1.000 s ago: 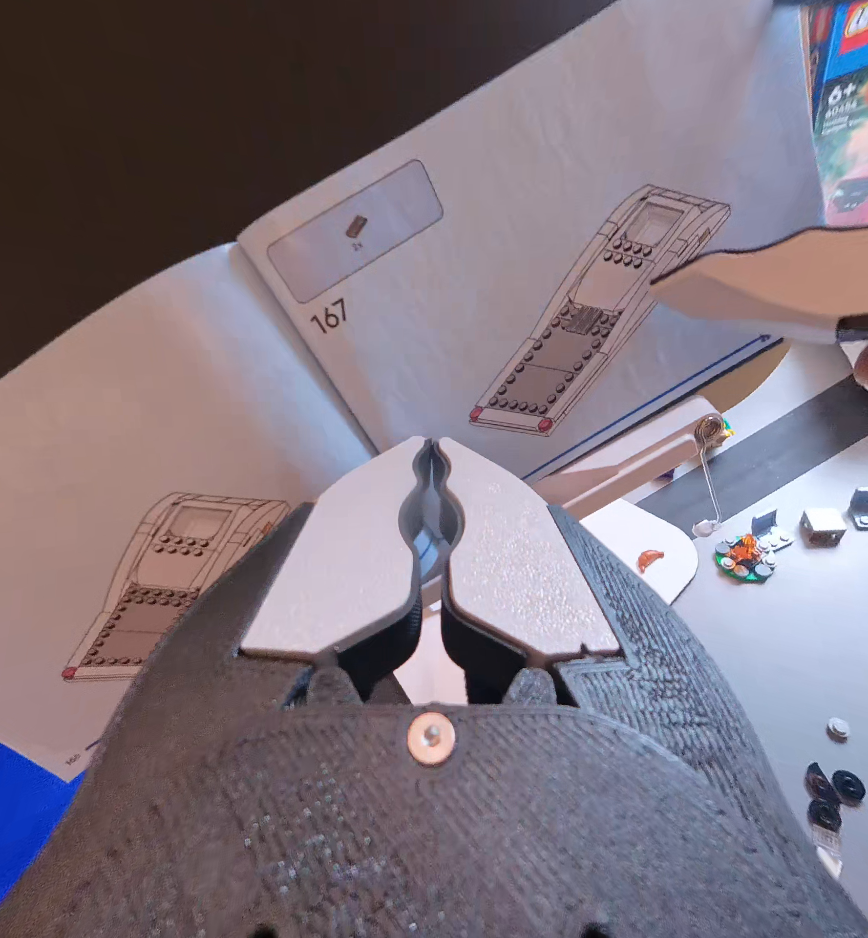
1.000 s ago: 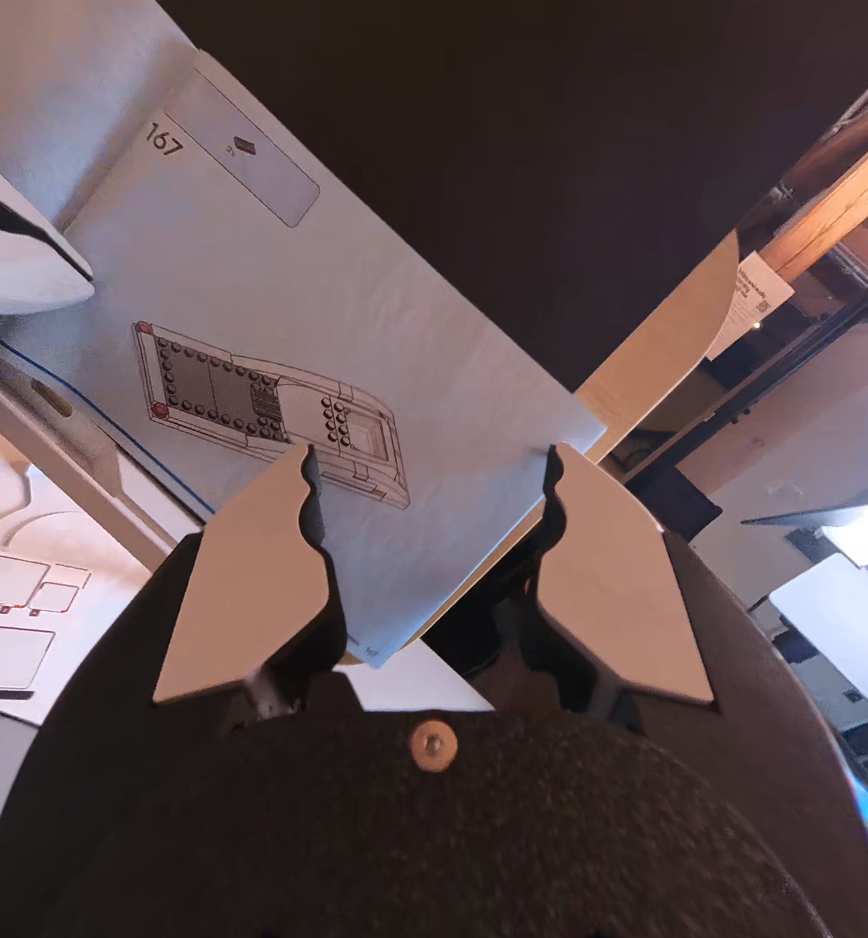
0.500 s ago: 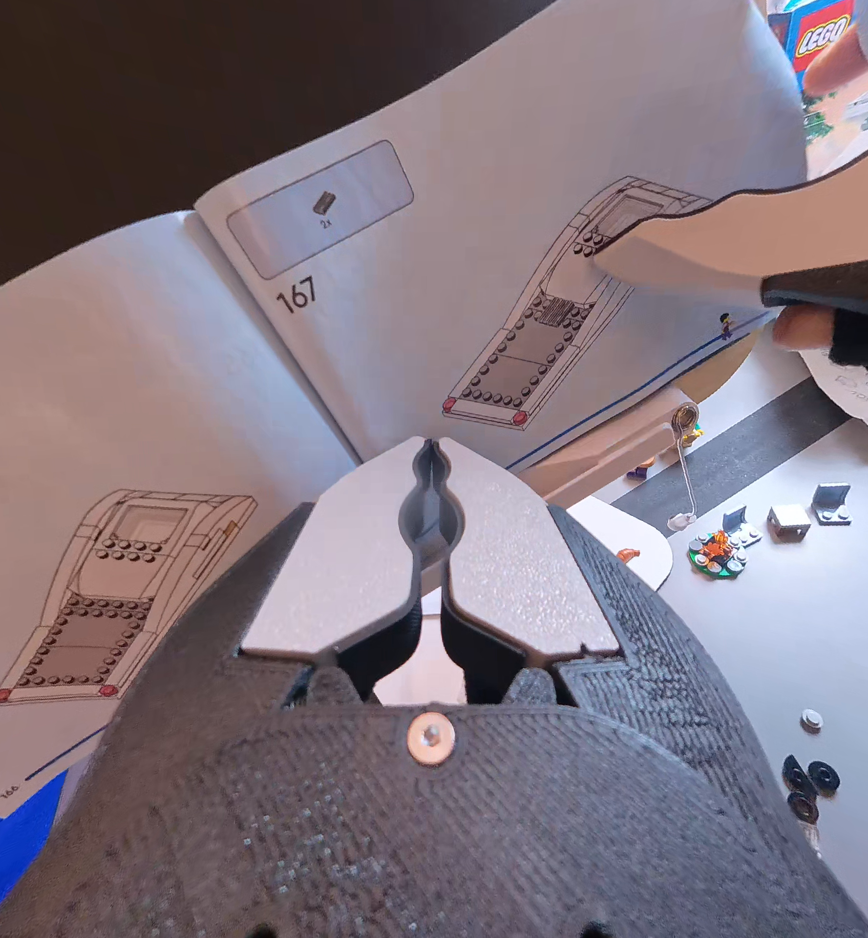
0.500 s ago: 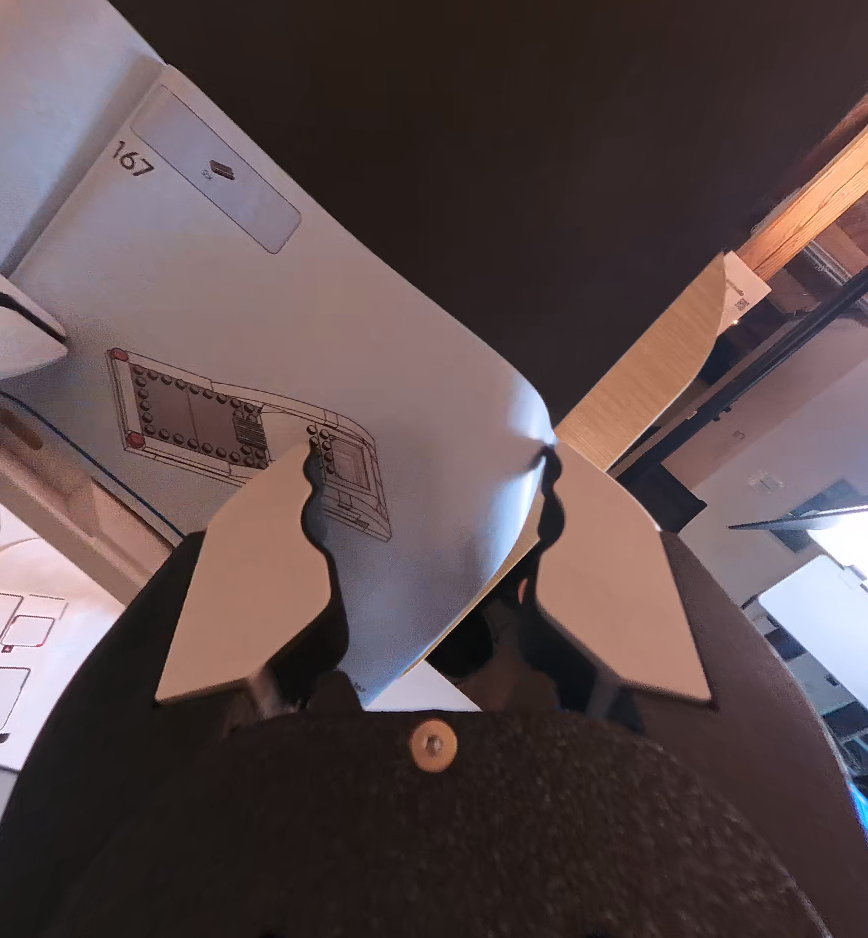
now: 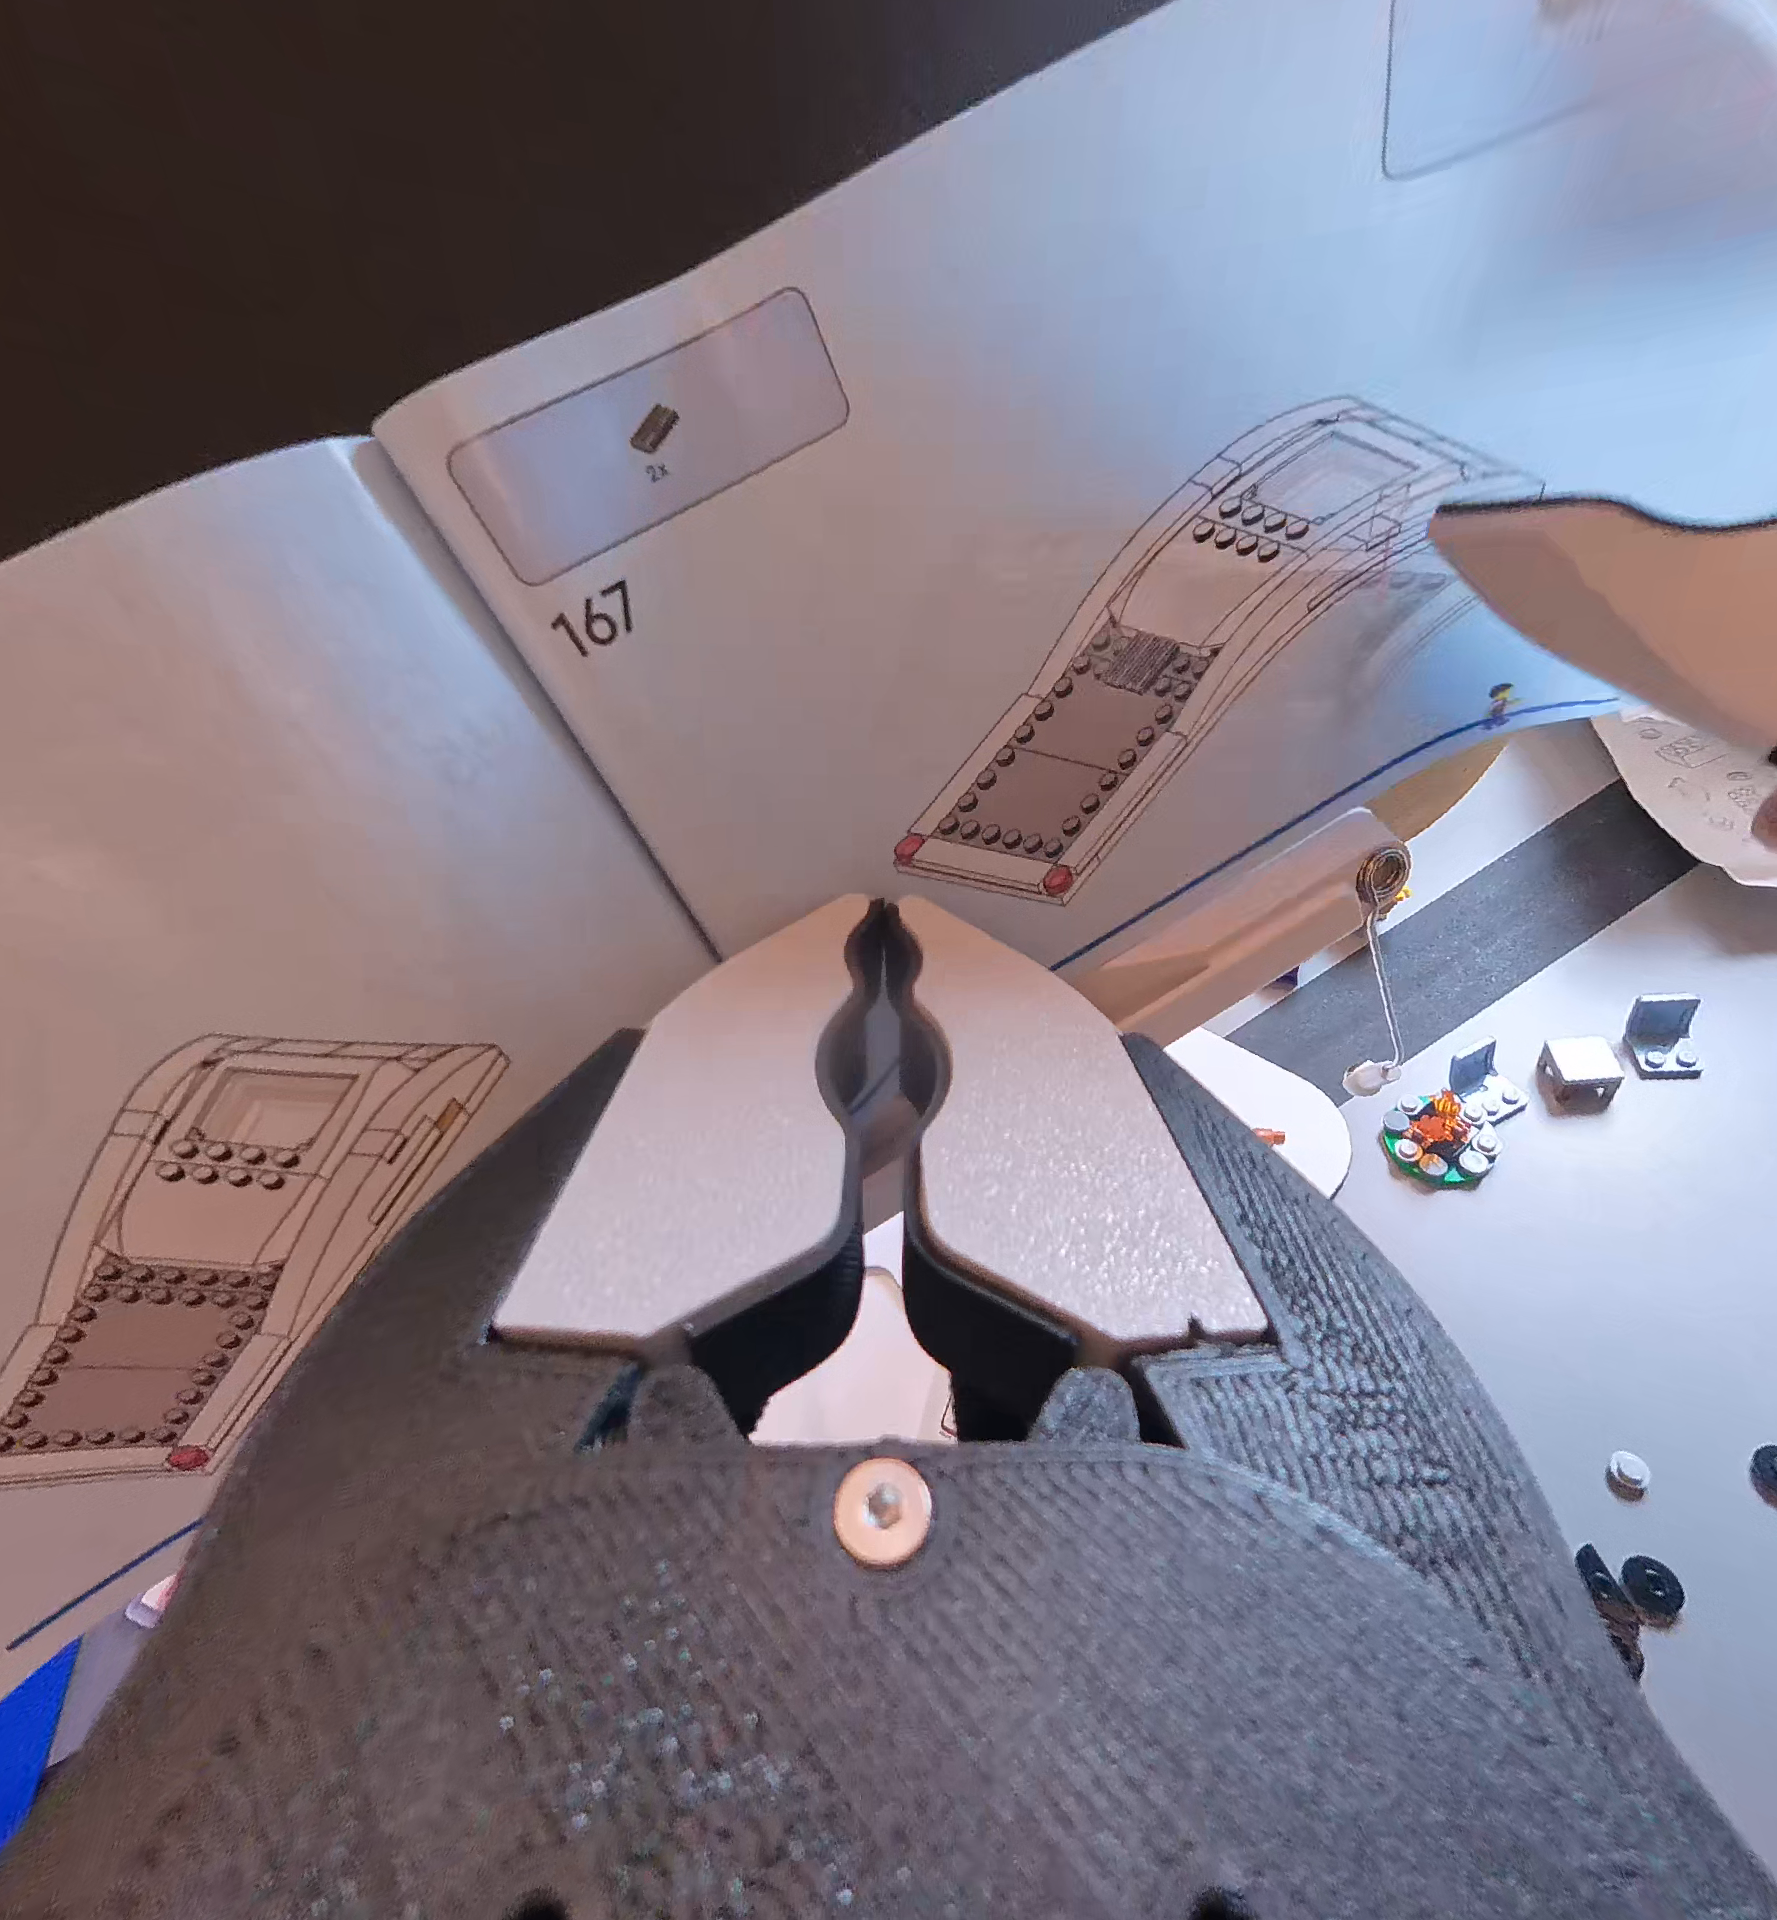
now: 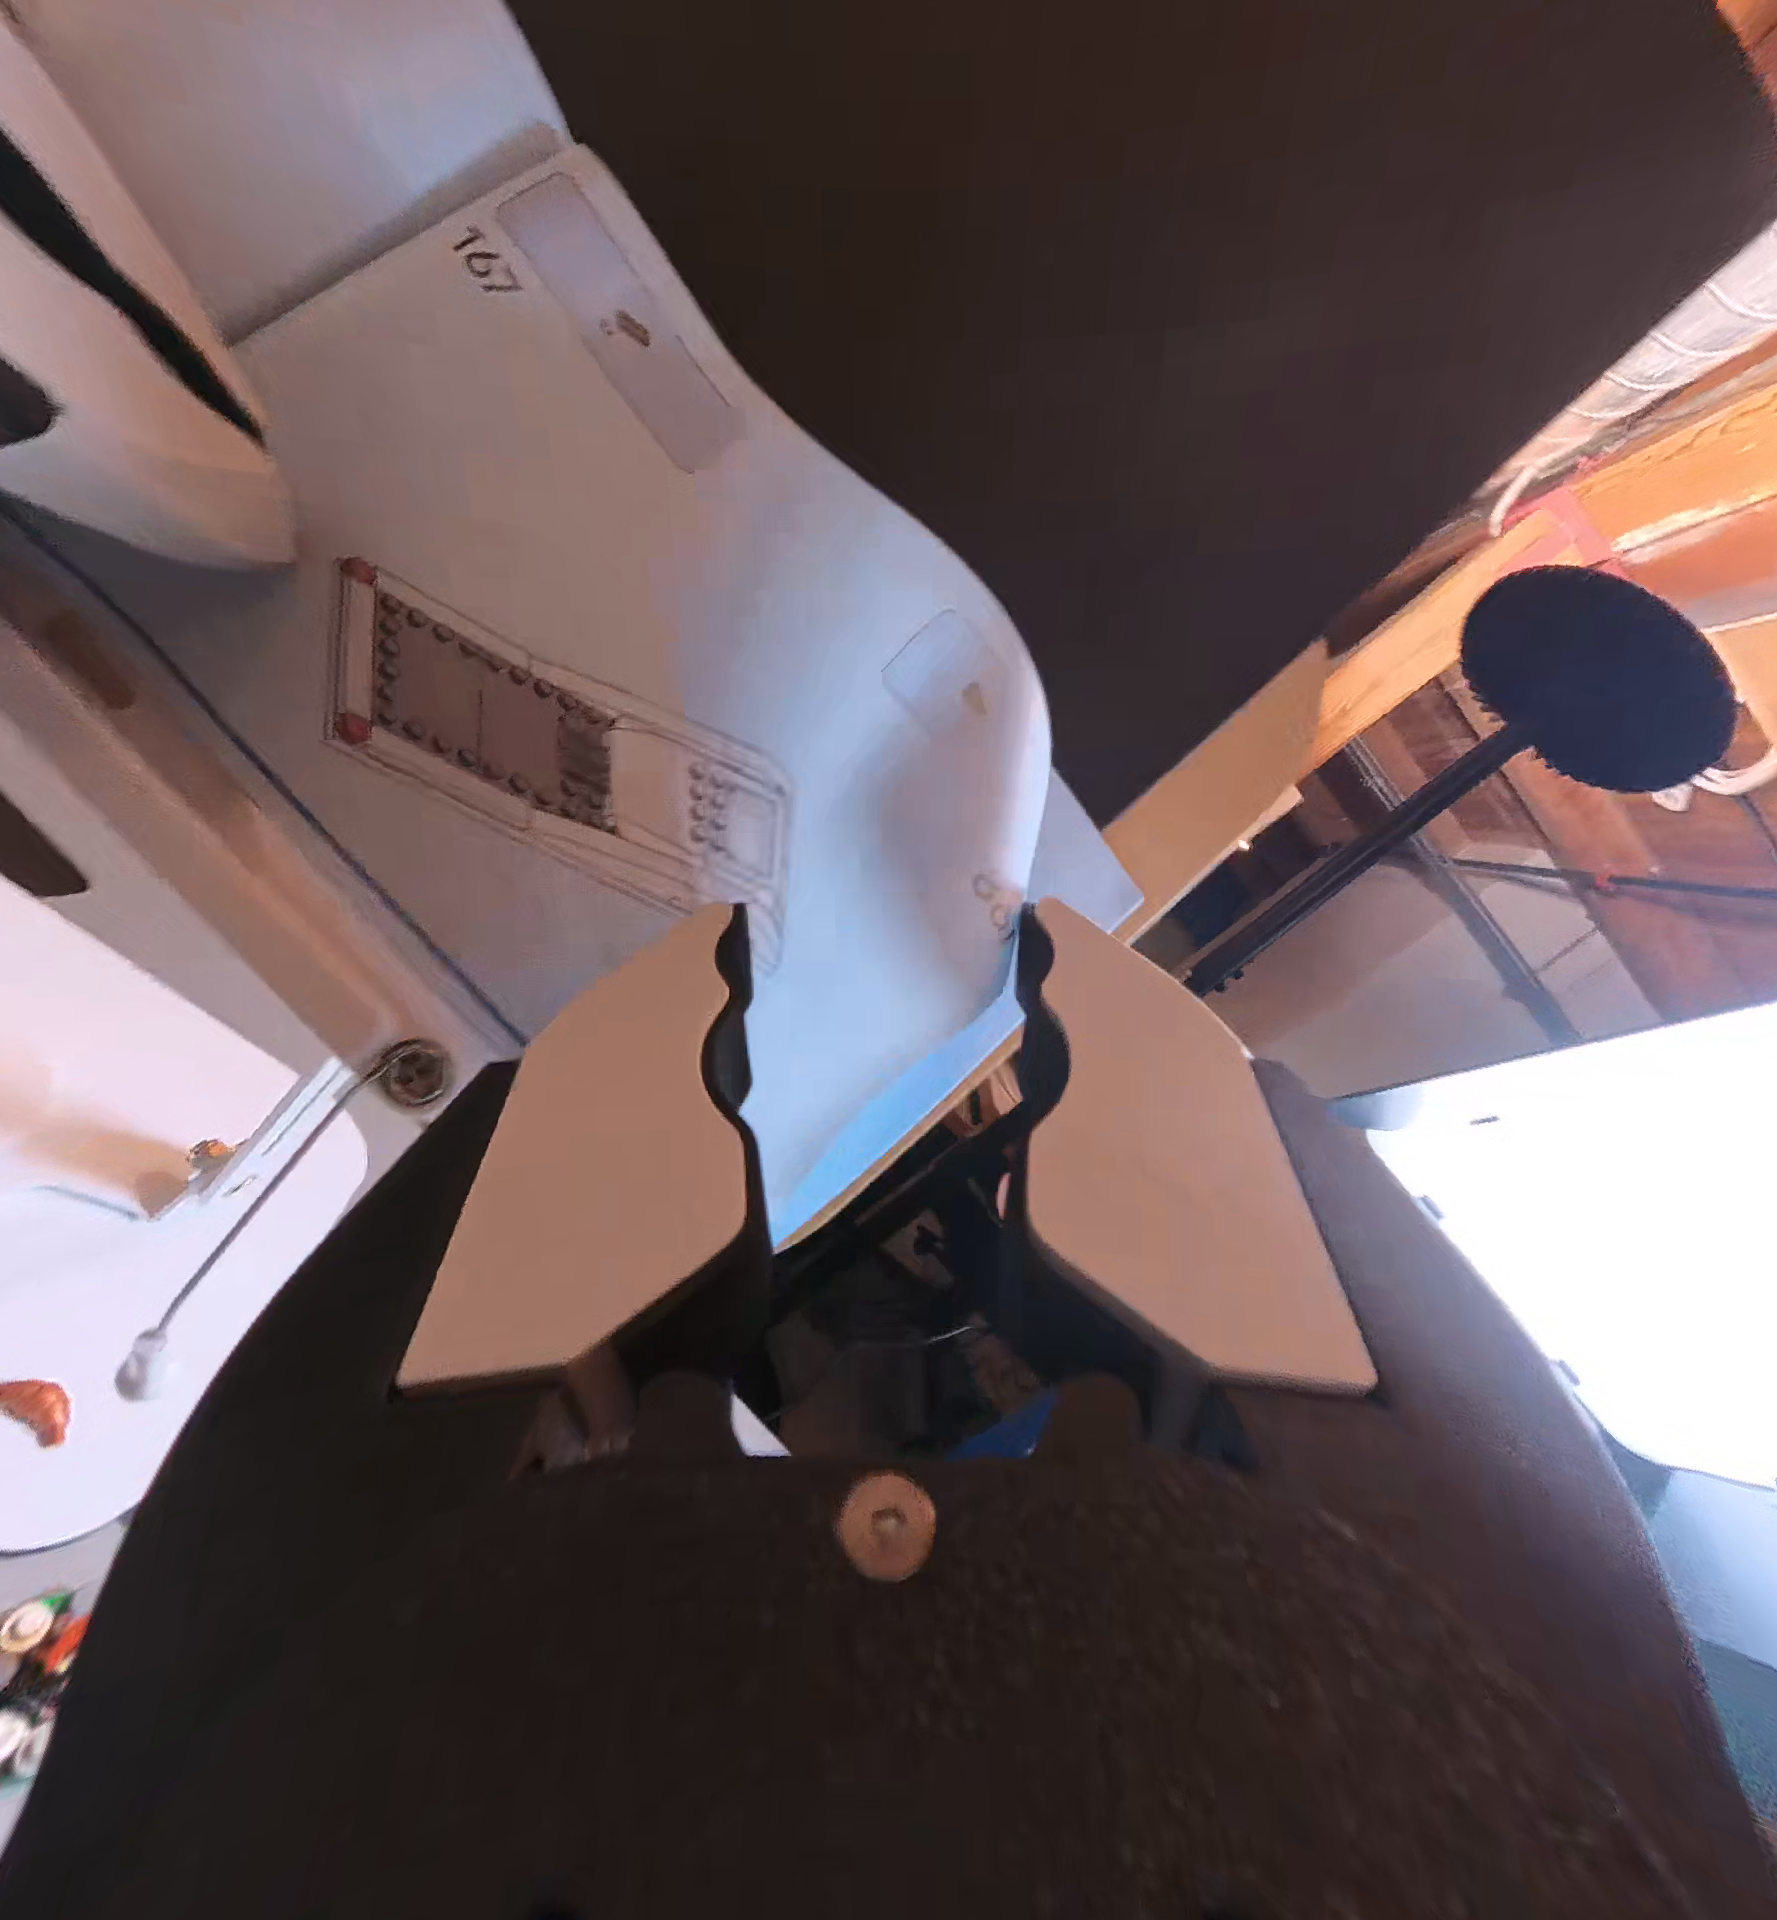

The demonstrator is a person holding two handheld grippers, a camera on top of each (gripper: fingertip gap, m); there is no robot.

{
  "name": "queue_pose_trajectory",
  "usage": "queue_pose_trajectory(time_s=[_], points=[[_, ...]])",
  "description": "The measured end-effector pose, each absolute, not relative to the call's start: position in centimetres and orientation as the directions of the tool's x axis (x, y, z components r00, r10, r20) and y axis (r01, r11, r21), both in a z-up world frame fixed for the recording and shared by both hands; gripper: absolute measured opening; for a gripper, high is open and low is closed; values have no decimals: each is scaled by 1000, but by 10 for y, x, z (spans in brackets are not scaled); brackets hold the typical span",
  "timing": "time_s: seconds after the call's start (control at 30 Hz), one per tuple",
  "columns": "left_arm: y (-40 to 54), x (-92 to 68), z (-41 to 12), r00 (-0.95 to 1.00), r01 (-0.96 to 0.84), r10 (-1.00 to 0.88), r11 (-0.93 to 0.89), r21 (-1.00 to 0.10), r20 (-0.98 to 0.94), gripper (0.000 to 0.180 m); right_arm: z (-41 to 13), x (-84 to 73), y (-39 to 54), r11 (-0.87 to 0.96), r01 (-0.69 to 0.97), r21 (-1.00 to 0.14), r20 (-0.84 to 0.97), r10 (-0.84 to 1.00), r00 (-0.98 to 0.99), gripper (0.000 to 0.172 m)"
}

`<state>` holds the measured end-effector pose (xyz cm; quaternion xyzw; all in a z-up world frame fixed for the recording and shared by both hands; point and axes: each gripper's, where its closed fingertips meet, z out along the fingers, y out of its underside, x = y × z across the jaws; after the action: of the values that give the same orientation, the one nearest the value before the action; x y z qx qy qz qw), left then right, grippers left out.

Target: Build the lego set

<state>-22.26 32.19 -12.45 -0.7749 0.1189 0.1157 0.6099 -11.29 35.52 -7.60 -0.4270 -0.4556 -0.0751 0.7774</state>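
Left wrist view first: the left gripper (image 5: 882,914) has its jaws pressed fully together with nothing between them, tips right at the bottom edge of an open instruction booklet (image 5: 863,644), just beside the fold. The booklet stands propped up at 12 o'clock, a printed drawing of a studded vehicle base on each page. Over at 3 o'clock one pale finger (image 5: 1642,613) of the right gripper lies across the curling right-hand page. Below it, at 4 o'clock on the grey bench (image 5: 1590,1299), sits a small round green piece with orange on top (image 5: 1440,1138), a few grey brick pieces (image 5: 1580,1070) near it, and black round pieces (image 5: 1648,1590) further down at 5 o'clock. A pale holder with a thin wire (image 5: 1383,997) hanging from it props the booklet from beneath. Right wrist view now: the right gripper (image 6: 879,935) has its jaws part open, and the lifted page (image 6: 884,831) bulges up in the gap between them. The page's free edge meets the right finger (image 6: 1154,1122); whether the left finger (image 6: 614,1122) presses on the paper I cannot tell, so no firm hold is plain. At 8 o'clock a small orange curved piece (image 6: 27,1408) lies on a white surface (image 6: 84,1091); at 2 o'clock a black fuzzy ball on a rod (image 6: 1601,681) stands well apart.
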Motion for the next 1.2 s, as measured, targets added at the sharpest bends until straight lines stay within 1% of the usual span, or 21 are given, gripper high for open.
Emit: queue_pose_trajectory(time_s=[0.1,0.17,0.23,0.33,0.4,0.6,0.7,0.77,0.87,0.9,0.93,0.97,1.03,1.07,1.13,1.2], points=[[322,-222,-125,946,-324,-45,-228,-918,-322,0,-90,-121,354,620,522,-587,797,328,507,40],[322,-222,-125,946,-323,-48,-228,-919,-321,0,-90,-124,350,625,487,-610,781,370,503,44],[322,-222,-125,947,-321,-54,-226,-920,-317,0,-87,-127,340,614,395,-684,718,471,512,48],[321,-222,-125,949,-314,-63,-224,-922,-308,0,-80,-118,335,529,247,-812,566,608,557,54],[321,-222,-125,949,-314,-64,-224,-923,-307,0,-82,-115,332,472,185,-862,489,679,548,51],[321,-222,-125,951,-310,-63,-226,-924,-303,0,-84,-107,328,437,151,-887,443,711,546,39],[321,-222,-125,951,-309,-64,-226,-924,-302,0,-85,-107,330,419,148,-896,427,719,549,38],[321,-221,-125,951,-310,-66,-228,-923,-302,0,-84,-107,331,407,138,-903,411,726,552,34],[320,-221,-125,950,-312,-71,-229,-922,-304,0,-88,-108,334,356,131,-925,368,760,536,13],[320,-221,-125,950,-312,-73,-229,-922,-304,0,-92,-109,336,326,142,-935,350,773,530,0],[319,-220,-125,950,-312,-80,-226,-923,-302,0,-97,-112,333,291,150,-945,327,808,490,0],[318,-217,-124,950,-311,-100,-220,-925,-295,3,-98,-116,325,255,132,-958,287,855,432,0],[312,-205,-120,957,-265,-175,-191,-945,-233,20,-91,-120,310,224,78,-971,237,898,371,0],[305,-193,-112,956,-211,-240,-154,-965,-171,28,-88,-121,305,230,74,-970,242,904,353,0],[283,-168,-91,922,-46,-388,-83,-995,-10,39,-88,-128,288,251,92,-964,267,921,283,0],[260,-148,-71,855,96,-506,-58,-994,113,50,-89,-139,270,312,113,-943,330,920,212,0]])
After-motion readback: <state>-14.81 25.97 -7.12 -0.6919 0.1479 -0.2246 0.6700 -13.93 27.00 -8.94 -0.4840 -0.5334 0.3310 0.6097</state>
